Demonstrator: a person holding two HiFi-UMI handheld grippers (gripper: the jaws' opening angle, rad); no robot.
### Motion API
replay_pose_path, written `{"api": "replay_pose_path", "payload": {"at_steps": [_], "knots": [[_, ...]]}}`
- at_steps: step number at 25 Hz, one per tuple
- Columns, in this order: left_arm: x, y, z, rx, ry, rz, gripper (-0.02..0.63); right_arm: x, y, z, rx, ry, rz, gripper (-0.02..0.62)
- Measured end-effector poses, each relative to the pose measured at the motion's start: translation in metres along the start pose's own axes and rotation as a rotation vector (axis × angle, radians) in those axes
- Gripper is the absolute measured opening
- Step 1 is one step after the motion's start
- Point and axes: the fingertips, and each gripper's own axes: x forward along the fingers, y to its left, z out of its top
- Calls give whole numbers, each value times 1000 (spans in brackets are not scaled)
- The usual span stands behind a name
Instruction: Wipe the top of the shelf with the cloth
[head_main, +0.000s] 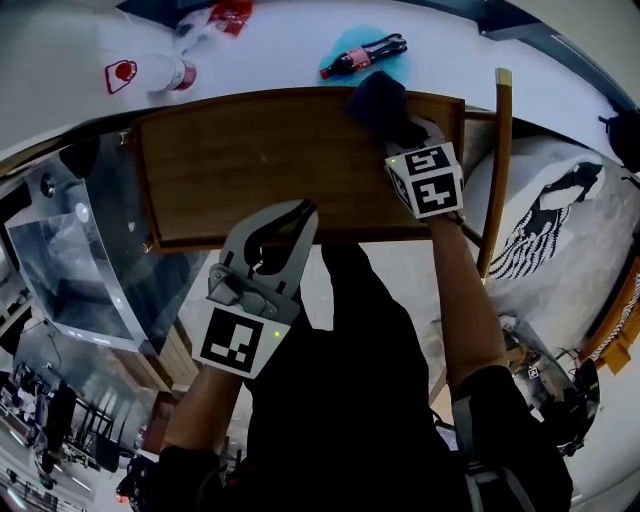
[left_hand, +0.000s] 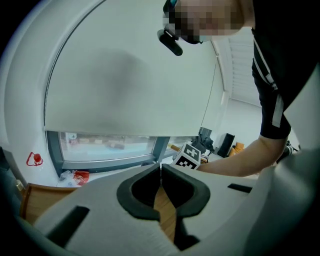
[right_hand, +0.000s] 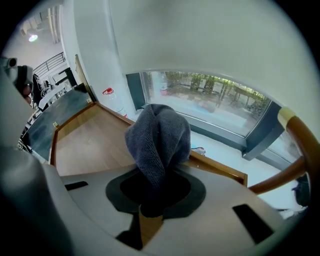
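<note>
Wooden shelf top (head_main: 250, 160) lies below a white sill (head_main: 280, 50). The right gripper (head_main: 392, 120) clamps the dark cloth (head_main: 372, 98) at the shelf's far right corner. The left gripper (head_main: 305, 212), jaws together and empty, hovers over the near edge.

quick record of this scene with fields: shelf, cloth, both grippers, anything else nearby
shelf: wooden top, nothing on it apart from the cloth
cloth: dark, bunched, at the top's far right corner
right gripper: shut on cloth
left gripper: shut, empty, above the top by its near edge
cola bottle: lying on its side beyond the far edge
</note>
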Motion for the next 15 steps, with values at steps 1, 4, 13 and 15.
{"api": "replay_pose_path", "payload": {"at_steps": [1,4,13,15], "knots": [[3,-2,1,3,-1,-4,26,-2,-4,-2,7,1,-6,54],[9,-9,4,11,-4,-17,28,-7,-16,-9,23,3,-23,55],[14,-17,6,16,-2,-34,26,-16,-30,-17,41,15,-65,54],[9,-15,6,14,-7,-29,27,-18,-26,-13,28,8,-68,54]]}}
